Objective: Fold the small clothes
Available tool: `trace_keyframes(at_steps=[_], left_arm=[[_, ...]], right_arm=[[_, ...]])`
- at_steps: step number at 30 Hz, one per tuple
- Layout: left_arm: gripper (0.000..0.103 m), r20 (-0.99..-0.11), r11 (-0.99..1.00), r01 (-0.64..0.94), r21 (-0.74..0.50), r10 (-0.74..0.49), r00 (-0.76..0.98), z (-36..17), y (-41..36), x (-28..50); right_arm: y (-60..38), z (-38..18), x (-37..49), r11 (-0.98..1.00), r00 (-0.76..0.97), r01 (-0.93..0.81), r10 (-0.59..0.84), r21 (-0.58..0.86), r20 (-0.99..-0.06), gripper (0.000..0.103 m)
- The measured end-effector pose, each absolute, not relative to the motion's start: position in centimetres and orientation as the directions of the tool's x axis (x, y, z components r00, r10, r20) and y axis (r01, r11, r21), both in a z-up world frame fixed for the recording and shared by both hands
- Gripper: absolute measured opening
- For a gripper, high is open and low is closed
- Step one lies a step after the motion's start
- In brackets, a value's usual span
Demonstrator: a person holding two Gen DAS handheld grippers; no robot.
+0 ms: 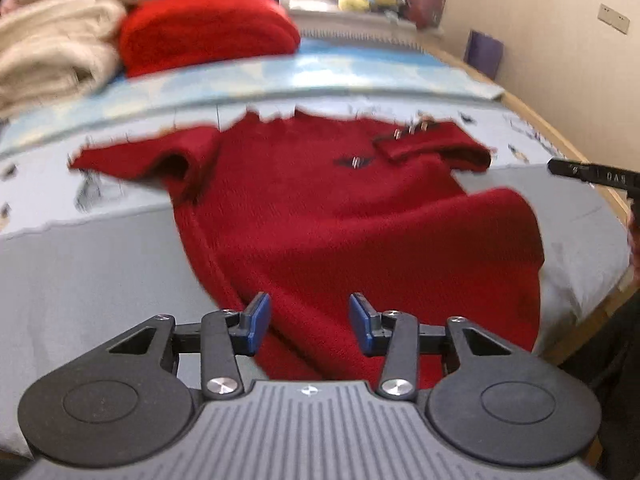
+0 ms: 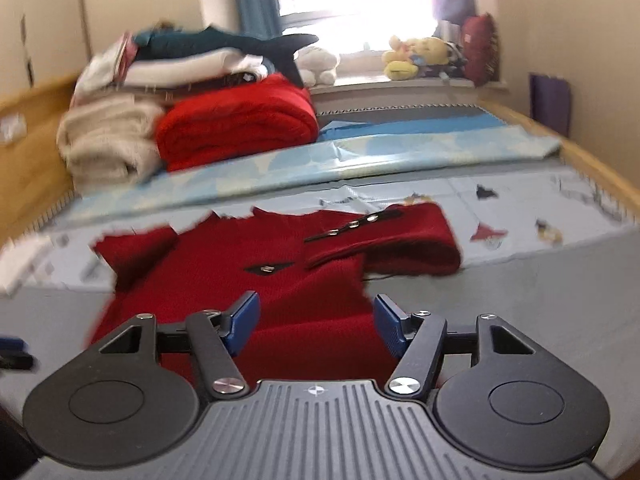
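A dark red knitted sweater (image 1: 320,208) lies spread on the bed, neck away from me, with metal buttons (image 1: 412,130) along its right shoulder. Its right sleeve (image 2: 416,240) is folded in over the shoulder, and the left sleeve (image 1: 132,160) points outward. My left gripper (image 1: 310,308) hovers over the near lower part of the sweater, blue pads (image 1: 256,320) apart and only fabric below them. My right gripper (image 2: 316,308) is over the sweater's lower right part (image 2: 304,320), jaws wide apart and gripping nothing. Its black finger (image 1: 592,174) shows at the right edge of the left wrist view.
A folded bright red blanket (image 2: 240,128) and cream blankets (image 2: 108,136) are stacked at the far left of the bed. Plush toys (image 2: 416,56) sit on the window sill. A wooden bed frame (image 2: 592,164) runs along the right side. Grey sheet (image 1: 100,280) surrounds the sweater.
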State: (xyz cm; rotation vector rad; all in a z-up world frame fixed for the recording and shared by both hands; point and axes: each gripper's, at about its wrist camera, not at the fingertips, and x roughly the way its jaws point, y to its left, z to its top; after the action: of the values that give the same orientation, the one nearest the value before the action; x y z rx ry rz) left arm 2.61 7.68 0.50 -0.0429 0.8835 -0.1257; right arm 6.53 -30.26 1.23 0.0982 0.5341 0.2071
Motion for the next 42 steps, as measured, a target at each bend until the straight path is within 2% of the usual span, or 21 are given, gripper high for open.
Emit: trace_keyframes(at_steps=[3, 6, 7, 10, 15, 18, 19, 21, 23, 26, 32, 37, 42], left_arm=[[0.048, -0.802, 0.989, 0.052, -0.137, -0.142, 0.581, -2.7, 10.0, 3.8], [0.048, -0.852, 0.963, -0.095, -0.254, -0.175, 0.494, -5.8, 11.7, 5.0], [0.048, -0.861, 0.959, -0.112, -0.259, -0.177, 0.477, -6.4, 11.8, 5.3], [0.048, -0.884, 0.961, -0.144, -0.238, -0.153, 0.441, -7.6, 12.0, 6.3], [0.048, -0.903, 0.961, -0.148, -0.234, -0.159, 0.400, -8.7, 11.8, 7.5], [0.035, -0.922, 0.970, -0.137, -0.202, -0.141, 0.360, -9.5, 11.3, 8.0], [0.028, -0.926, 0.971, -0.136, -0.198, -0.140, 0.350, -9.8, 11.3, 8.2], [0.023, -0.929, 0.973, -0.130, -0.193, -0.138, 0.344, -10.1, 11.1, 8.4], [0.019, -0.926, 0.974, -0.122, -0.191, -0.137, 0.351, -10.0, 10.9, 8.4], [0.015, -0.924, 0.975, -0.122, -0.184, -0.130, 0.358, -9.8, 11.2, 8.1], [0.014, -0.920, 0.982, -0.123, -0.140, -0.083, 0.382, -9.0, 11.6, 7.4], [0.013, -0.921, 0.974, -0.195, -0.114, -0.030, 0.388, -8.4, 14.6, 6.8], [0.013, -0.925, 0.968, -0.229, -0.100, -0.006, 0.379, -7.7, 17.4, 5.7]], right_arm=[[-32.5, -0.9, 9.5, 0.982, 0.796, -0.157, 0.188, 0.103, -0.576, 0.065], [-33.8, -4.3, 11.5, 0.993, 0.702, -0.086, 0.119, 0.082, -0.703, 0.065], [-34.0, -5.1, 11.9, 0.992, 0.672, -0.071, 0.123, 0.102, -0.730, 0.065], [-33.5, -6.9, 12.8, 0.994, 0.616, -0.059, 0.109, 0.092, -0.780, 0.065], [-32.8, -8.2, 13.6, 0.997, 0.580, -0.067, 0.077, 0.047, -0.811, 0.064], [-32.9, -8.5, 14.0, 0.997, 0.561, -0.057, 0.077, 0.054, -0.824, 0.064], [-33.0, -8.7, 13.9, 0.997, 0.562, -0.059, 0.074, 0.049, -0.824, 0.062], [-32.8, -9.0, 13.8, 0.996, 0.557, -0.077, 0.073, 0.035, -0.827, 0.052], [-32.8, -9.3, 13.7, 0.995, 0.551, -0.094, 0.067, 0.019, -0.832, 0.031], [-32.9, -9.6, 13.5, 0.995, 0.543, -0.100, 0.065, 0.012, -0.838, 0.015], [-32.3, -9.5, 13.1, 0.992, 0.539, -0.127, 0.067, -0.002, -0.840, 0.011], [-31.7, -9.5, 12.7, 0.984, 0.517, -0.174, 0.069, -0.025, -0.853, 0.011], [-31.8, -9.6, 11.8, 0.975, 0.463, -0.221, 0.131, 0.029, -0.877, 0.011]])
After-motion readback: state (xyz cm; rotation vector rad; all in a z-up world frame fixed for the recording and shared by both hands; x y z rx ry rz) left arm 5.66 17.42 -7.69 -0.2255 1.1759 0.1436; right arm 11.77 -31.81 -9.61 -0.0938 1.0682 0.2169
